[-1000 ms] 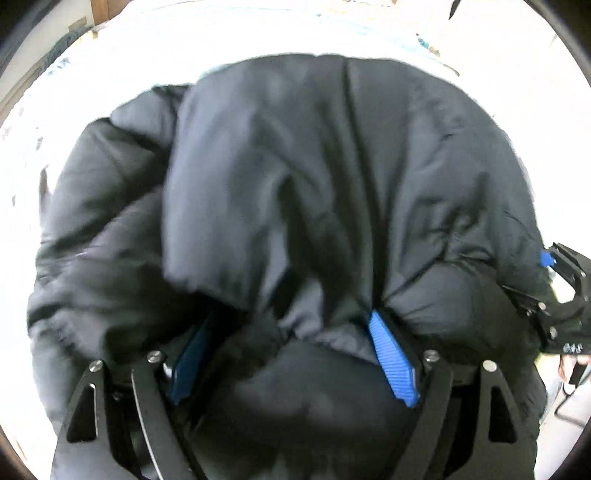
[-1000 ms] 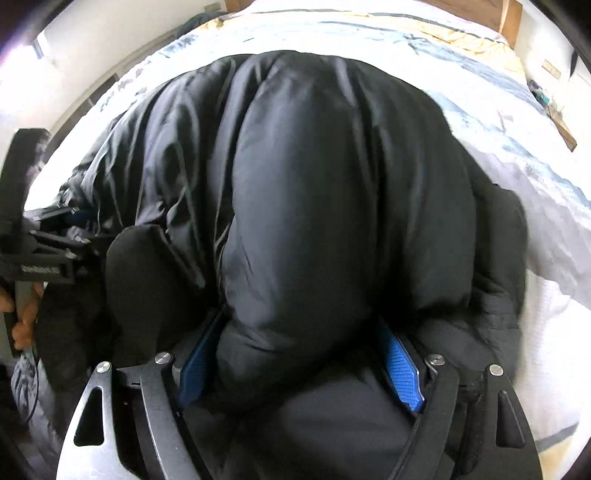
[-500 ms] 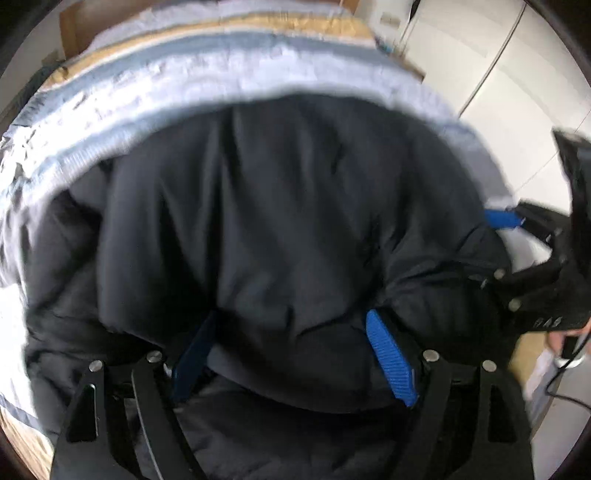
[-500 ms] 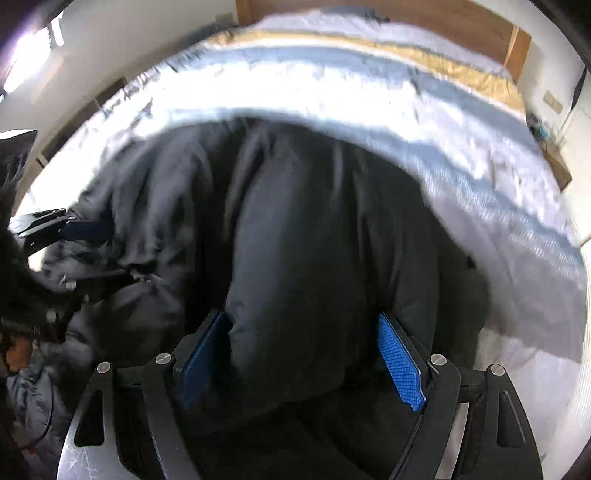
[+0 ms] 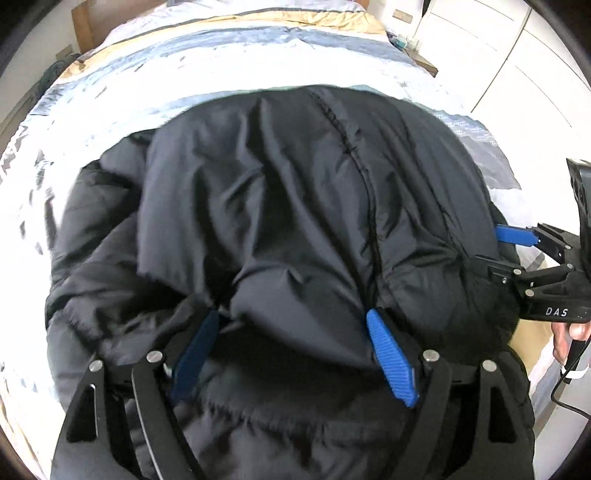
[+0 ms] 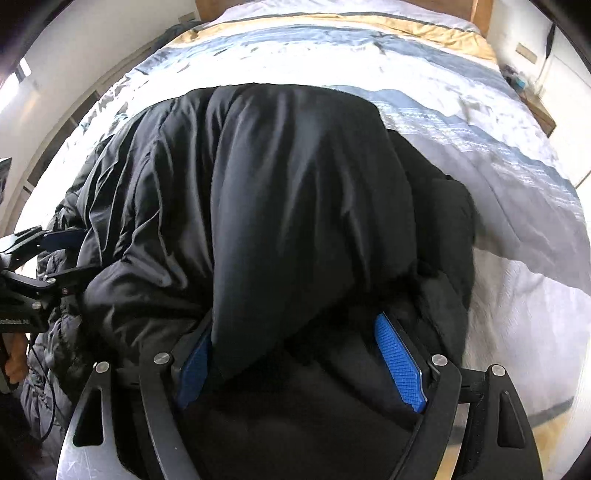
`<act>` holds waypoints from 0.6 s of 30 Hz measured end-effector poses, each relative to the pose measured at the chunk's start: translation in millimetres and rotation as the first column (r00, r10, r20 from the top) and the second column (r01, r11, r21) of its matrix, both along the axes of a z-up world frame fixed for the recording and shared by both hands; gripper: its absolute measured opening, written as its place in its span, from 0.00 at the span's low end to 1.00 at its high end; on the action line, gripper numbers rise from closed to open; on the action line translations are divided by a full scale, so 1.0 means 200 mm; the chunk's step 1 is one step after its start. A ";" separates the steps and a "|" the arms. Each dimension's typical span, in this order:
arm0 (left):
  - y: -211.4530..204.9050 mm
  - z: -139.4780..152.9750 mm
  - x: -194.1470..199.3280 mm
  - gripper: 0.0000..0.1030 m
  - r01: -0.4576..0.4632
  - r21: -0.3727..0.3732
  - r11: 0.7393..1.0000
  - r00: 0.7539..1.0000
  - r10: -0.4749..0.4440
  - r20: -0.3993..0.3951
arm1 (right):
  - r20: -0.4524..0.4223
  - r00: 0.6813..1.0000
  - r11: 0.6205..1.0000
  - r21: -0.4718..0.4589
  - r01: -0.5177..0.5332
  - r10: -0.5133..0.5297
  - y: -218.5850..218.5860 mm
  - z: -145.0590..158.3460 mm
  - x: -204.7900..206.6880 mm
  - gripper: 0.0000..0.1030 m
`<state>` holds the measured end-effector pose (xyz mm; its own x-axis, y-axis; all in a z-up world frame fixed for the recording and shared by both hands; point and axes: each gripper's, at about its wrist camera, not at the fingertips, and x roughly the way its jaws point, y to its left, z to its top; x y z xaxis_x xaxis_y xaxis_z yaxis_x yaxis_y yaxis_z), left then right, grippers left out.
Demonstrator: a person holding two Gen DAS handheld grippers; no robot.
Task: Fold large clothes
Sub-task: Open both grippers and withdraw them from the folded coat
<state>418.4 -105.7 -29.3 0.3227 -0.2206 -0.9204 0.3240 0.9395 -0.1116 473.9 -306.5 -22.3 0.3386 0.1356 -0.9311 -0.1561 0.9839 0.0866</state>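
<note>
A black padded jacket [image 5: 277,184] lies bunched on the bed and fills most of both views. My left gripper [image 5: 291,321] holds a thick fold of the jacket's near edge, its blue pads [image 5: 388,354] pressed into the bulk with the jaws wide. My right gripper [image 6: 291,328] grips another thick fold of the same jacket [image 6: 295,184] in the same way. Each gripper shows in the other's view: the right one [image 5: 517,251] at the jacket's right side, the left one [image 6: 62,254] at its left side.
The bed [image 5: 221,55] has a white, blue and tan striped cover reaching to a wooden headboard [image 6: 480,11]. A nightstand [image 5: 424,62] and white cupboard doors [image 5: 517,55] stand to the right. A person's hand [image 5: 569,336] grips the right tool's handle.
Both grippers have risen with the jacket in them. The jacket's far edge now sits lower in the views, and much more of the striped bed cover shows beyond it.
</note>
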 end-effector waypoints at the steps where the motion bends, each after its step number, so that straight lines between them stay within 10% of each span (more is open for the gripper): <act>1: 0.01 0.03 -0.02 0.80 -0.001 -0.004 1.000 1.000 0.001 0.006 | 0.005 1.000 1.000 -0.008 0.008 -0.008 0.01 0.03 -0.02 0.79; 18: 0.46 0.30 -0.37 0.80 -0.047 0.036 0.998 0.997 0.045 0.055 | -0.061 0.970 0.972 -0.042 0.232 -0.234 0.03 0.22 -0.61 0.82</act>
<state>343.5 -13.4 31.2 0.3810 -0.1706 -0.9087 0.2847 0.9567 -0.0603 351.4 -300.3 21.7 0.2960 0.0276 -0.9548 0.0827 0.9951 0.0544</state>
